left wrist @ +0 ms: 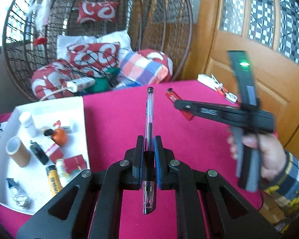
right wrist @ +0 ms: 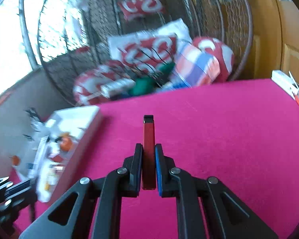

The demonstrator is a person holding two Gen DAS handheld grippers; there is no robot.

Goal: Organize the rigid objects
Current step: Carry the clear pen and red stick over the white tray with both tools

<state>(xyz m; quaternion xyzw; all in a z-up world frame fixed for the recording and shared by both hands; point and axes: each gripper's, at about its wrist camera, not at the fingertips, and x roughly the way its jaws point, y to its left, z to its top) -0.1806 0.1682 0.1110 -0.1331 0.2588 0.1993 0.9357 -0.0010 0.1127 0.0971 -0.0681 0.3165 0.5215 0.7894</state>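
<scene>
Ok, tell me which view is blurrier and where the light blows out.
Right wrist view: heavy motion smear over the white tray and cushions, window at left blown out, yet the red lighter in the right gripper stays sharp. Left wrist view: mostly crisp, pen clear in the left gripper; only the hand at right is smeared. Both bend straight lines.

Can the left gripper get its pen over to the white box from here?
Probably yes. The left gripper is shut on the pen, and the white box sits open-topped just to its left, with only bare pink tablecloth between.
</scene>
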